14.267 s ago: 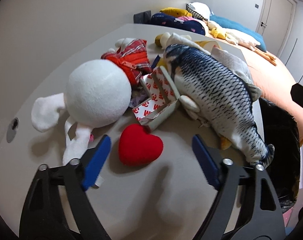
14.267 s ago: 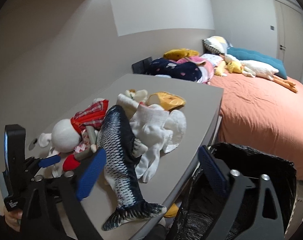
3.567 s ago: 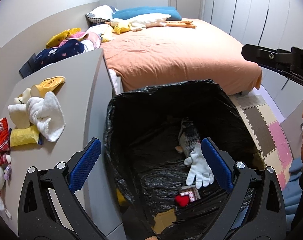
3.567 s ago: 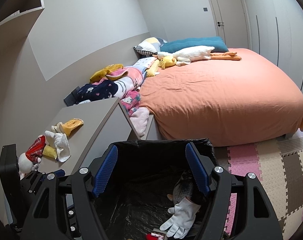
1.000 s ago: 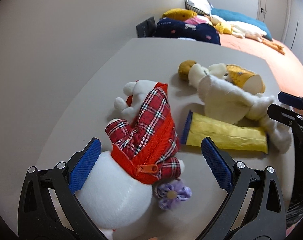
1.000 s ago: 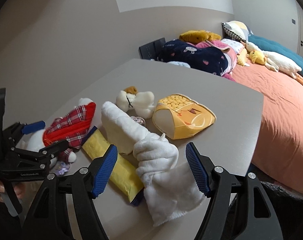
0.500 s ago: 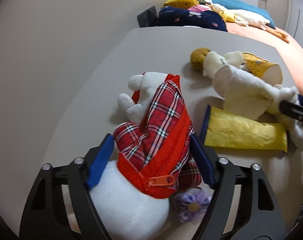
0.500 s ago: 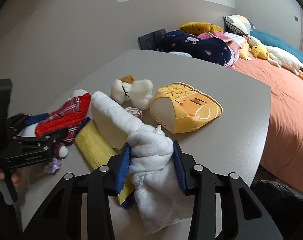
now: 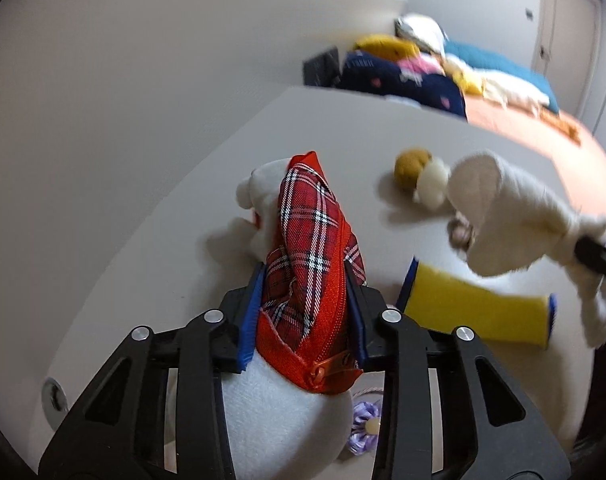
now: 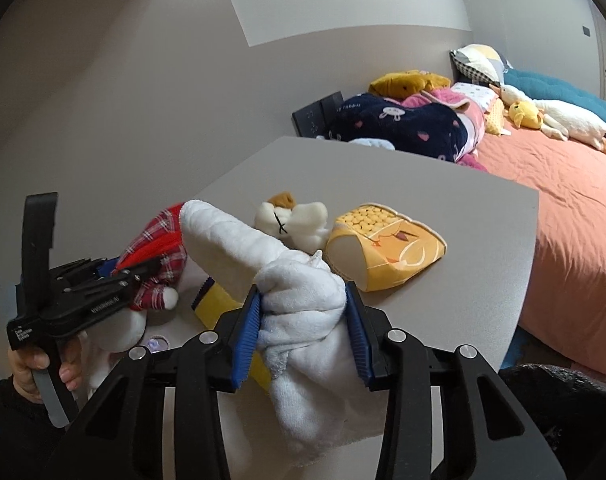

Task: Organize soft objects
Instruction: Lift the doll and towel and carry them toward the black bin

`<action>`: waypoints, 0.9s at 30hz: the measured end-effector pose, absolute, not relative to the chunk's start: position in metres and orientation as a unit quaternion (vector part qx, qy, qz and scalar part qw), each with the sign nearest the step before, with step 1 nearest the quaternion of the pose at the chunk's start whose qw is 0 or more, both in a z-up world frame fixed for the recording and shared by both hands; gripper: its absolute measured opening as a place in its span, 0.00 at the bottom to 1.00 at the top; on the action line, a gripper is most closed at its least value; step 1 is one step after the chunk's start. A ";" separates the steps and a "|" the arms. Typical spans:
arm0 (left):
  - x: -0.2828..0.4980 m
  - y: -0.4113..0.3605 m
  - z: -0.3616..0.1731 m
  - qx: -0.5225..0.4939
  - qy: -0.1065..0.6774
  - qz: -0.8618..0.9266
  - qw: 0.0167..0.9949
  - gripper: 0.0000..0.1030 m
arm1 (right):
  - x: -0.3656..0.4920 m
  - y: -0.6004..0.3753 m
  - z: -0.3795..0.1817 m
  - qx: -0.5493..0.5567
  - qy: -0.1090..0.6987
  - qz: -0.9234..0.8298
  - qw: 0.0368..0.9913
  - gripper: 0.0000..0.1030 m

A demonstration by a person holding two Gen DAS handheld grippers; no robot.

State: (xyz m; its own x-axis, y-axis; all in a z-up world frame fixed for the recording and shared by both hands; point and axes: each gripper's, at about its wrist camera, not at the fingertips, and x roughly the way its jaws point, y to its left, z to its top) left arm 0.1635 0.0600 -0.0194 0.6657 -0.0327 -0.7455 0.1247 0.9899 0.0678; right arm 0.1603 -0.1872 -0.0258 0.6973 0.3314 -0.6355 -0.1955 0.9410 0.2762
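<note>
A white plush doll in a red plaid dress (image 9: 307, 232) lies on the grey table (image 10: 443, 184). My left gripper (image 9: 305, 280) has its jaws closing, and the blue pads press the dress from both sides. My right gripper (image 10: 303, 300) is shut on a bunched white towel-like cloth (image 10: 231, 236), whose rolled end sticks up to the left. That white cloth (image 9: 503, 208) also shows at the right of the left wrist view. A person's hand (image 10: 23, 364) holds the left gripper (image 10: 135, 270) beside the doll.
On the table lie a yellow sleeve (image 9: 479, 316), a small white and brown plush (image 10: 291, 216), a yellow corn-printed pouch (image 10: 387, 248) and a purple flower (image 9: 365, 424). An orange bed (image 10: 563, 184) with pillows lies beyond. A black bin bag (image 10: 559, 384) is low right.
The left jaws have gone from wide open to pressing on the doll's plaid dress, and the doll now stands more upright. The right jaws have shut on the white cloth and raised it slightly.
</note>
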 end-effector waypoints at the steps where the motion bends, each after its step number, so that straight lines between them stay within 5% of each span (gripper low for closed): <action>1: 0.160 0.063 -0.014 0.046 0.397 -0.038 0.916 0.34 | 0.158 -0.188 -0.023 0.095 0.360 0.143 0.917 0.41; 27: 0.101 0.019 0.051 0.010 0.353 -0.068 0.933 0.35 | 0.086 -0.234 0.025 0.111 0.312 0.116 0.936 0.42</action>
State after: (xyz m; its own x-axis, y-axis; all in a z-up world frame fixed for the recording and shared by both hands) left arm 0.1006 0.0186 0.0507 0.7416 -0.1205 -0.6599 0.1341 0.9905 -0.0301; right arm 0.0861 -0.2342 0.0249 0.7784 0.2863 -0.5587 -0.1473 0.9484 0.2808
